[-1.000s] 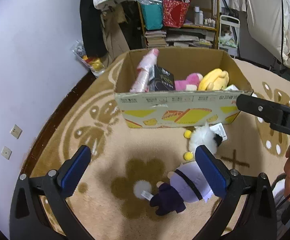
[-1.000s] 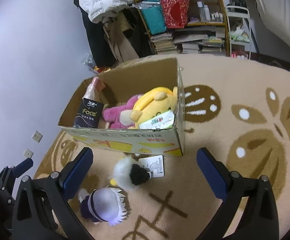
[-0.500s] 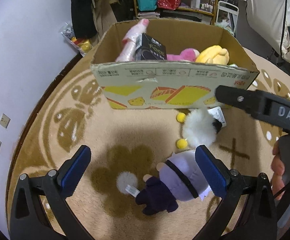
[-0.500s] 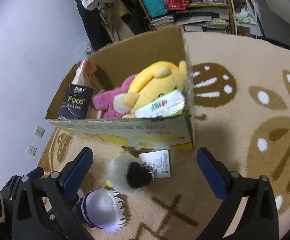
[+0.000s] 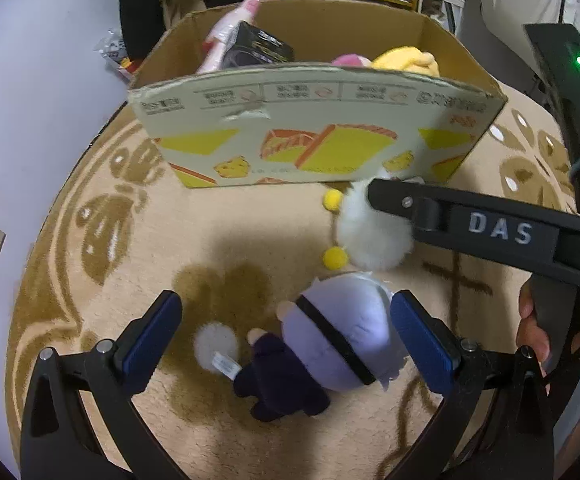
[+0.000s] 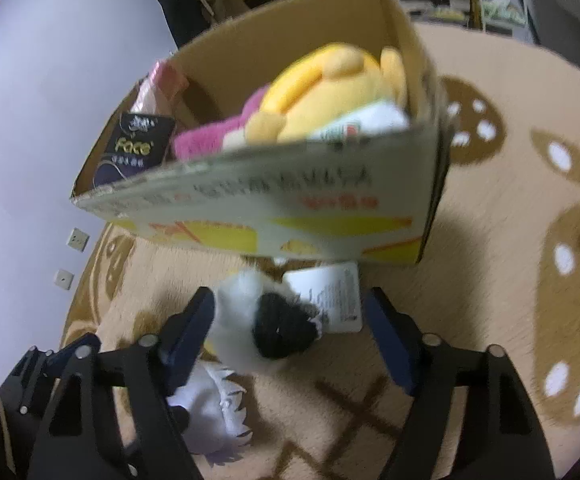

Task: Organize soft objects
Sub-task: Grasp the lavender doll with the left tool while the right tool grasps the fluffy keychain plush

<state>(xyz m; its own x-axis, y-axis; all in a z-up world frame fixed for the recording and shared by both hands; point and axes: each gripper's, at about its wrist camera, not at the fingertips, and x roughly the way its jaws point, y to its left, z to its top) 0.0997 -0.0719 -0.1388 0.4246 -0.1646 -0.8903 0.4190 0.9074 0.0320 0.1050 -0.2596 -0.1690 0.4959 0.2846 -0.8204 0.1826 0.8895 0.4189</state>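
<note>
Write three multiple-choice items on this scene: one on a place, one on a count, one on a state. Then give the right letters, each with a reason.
1. Where does the white fluffy toy lie?
A. inside the cardboard box
B. on the rug in front of the cardboard box
C. on a shelf

2. How many yellow pom-poms show beside that toy in the left wrist view?
A. two
B. four
C. none

3. How does the left gripper stand?
A. shut on a bottle
B. open, with the purple plush doll between its fingers
C. shut, with nothing in it

Key: 1 B, it rests on the rug below the front wall of the cardboard box. 2 A, one pom-pom above, one below. 3 B, the blue pads stand apart on either side of the purple plush doll.
</note>
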